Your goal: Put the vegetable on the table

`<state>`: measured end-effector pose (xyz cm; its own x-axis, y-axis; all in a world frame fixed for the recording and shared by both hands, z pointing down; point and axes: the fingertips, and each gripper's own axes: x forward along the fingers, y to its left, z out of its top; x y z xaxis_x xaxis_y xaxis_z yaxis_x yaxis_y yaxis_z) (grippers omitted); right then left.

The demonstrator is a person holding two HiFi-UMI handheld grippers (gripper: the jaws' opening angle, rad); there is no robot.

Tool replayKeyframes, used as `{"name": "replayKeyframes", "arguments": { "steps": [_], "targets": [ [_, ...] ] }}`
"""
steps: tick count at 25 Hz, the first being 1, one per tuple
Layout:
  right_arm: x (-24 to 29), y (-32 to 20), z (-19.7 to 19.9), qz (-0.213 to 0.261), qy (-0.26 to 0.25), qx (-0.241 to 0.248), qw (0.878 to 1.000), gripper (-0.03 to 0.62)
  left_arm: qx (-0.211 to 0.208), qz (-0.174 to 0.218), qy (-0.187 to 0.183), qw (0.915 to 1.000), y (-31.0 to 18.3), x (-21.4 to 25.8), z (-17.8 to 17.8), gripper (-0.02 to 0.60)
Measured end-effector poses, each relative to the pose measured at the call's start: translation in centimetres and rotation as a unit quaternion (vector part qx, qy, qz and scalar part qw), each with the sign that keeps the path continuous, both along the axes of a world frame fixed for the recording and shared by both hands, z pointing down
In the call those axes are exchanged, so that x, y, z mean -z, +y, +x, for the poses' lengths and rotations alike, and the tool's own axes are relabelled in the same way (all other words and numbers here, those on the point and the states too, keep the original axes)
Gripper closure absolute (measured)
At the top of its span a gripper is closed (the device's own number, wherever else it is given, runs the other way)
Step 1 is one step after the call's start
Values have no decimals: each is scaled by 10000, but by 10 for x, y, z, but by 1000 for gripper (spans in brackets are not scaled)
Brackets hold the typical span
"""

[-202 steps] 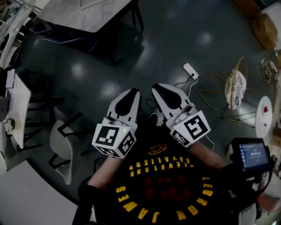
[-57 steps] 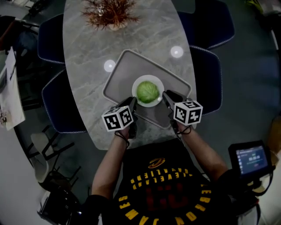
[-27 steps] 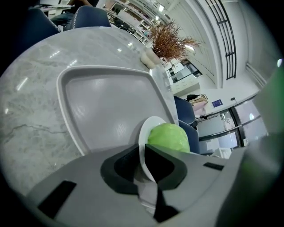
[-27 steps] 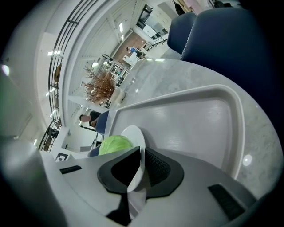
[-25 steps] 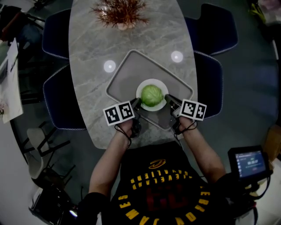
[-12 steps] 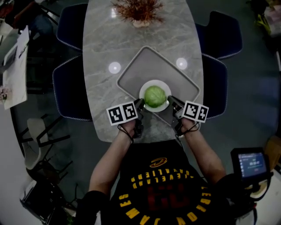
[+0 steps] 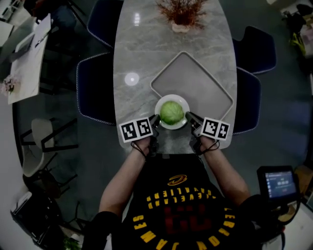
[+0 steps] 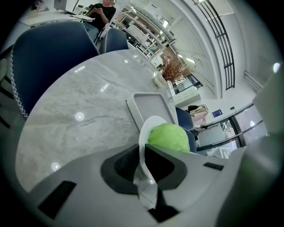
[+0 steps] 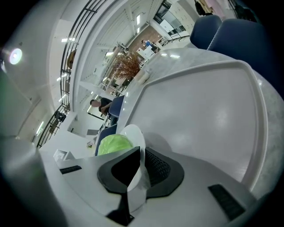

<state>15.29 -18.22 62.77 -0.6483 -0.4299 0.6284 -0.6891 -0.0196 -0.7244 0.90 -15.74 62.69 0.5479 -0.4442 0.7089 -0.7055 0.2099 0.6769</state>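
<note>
A round green cabbage [image 7: 171, 112] rests on a white plate [image 7: 182, 99], held between both grippers over the near left corner of the grey tray [image 7: 195, 80] on the marble table [image 7: 137, 53]. My left gripper [image 7: 156, 118] is shut on the plate's left rim, my right gripper [image 7: 188, 117] on its right rim. In the left gripper view the plate rim [image 8: 148, 128] runs between the gripper's [image 8: 143, 153] jaws, with the cabbage [image 8: 168, 137] beyond. The right gripper view shows the same: rim [image 9: 133, 133] in the gripper [image 9: 141, 159], cabbage [image 9: 114, 144] behind, tray [image 9: 213, 111] underneath.
A dried plant in a vase [image 7: 182, 12] stands at the table's far end. Blue chairs [image 7: 95, 88] [image 7: 254, 44] flank the table. A side table with papers [image 7: 27, 53] and a white chair [image 7: 41, 136] are at the left. A device with a lit screen [image 7: 279, 183] hangs at my right.
Both grippers closed on the plate's rim, and the plate with the cabbage has come from the tray's middle toward its near corner and the table's front edge.
</note>
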Motion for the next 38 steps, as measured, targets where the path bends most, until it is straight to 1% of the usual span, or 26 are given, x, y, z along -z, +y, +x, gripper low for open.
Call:
{"name": "replayKeyframes", "arguments": {
  "steps": [4, 10, 15, 20, 25, 32, 38],
  "targets": [
    [2, 12, -29, -4, 0, 171, 9999, 553, 149, -23, -23, 9999, 17, 1, -28, 540],
    [-9, 55, -84, 15, 146, 506, 9986, 553, 277, -41, -137, 9995, 66, -14, -81, 540],
    [-25, 71, -122, 223, 49, 758, 9969, 553, 401, -164, -183, 9989, 88, -33, -116, 540],
    [-41, 86, -149, 186, 77, 860, 9961, 553, 409, -200, -286, 9986, 102, -45, -144, 540],
    [-52, 87, -160, 131, 167, 862, 9961, 553, 359, -189, -290, 9988, 105, -56, -155, 540],
    [-67, 95, -163, 45, 286, 936, 9952, 553, 206, -309, -323, 9988, 112, -69, -158, 540],
    [-73, 94, -161, -10, 107, 821, 9966, 553, 131, -242, -263, 9993, 109, -71, -156, 540]
  ]
}}
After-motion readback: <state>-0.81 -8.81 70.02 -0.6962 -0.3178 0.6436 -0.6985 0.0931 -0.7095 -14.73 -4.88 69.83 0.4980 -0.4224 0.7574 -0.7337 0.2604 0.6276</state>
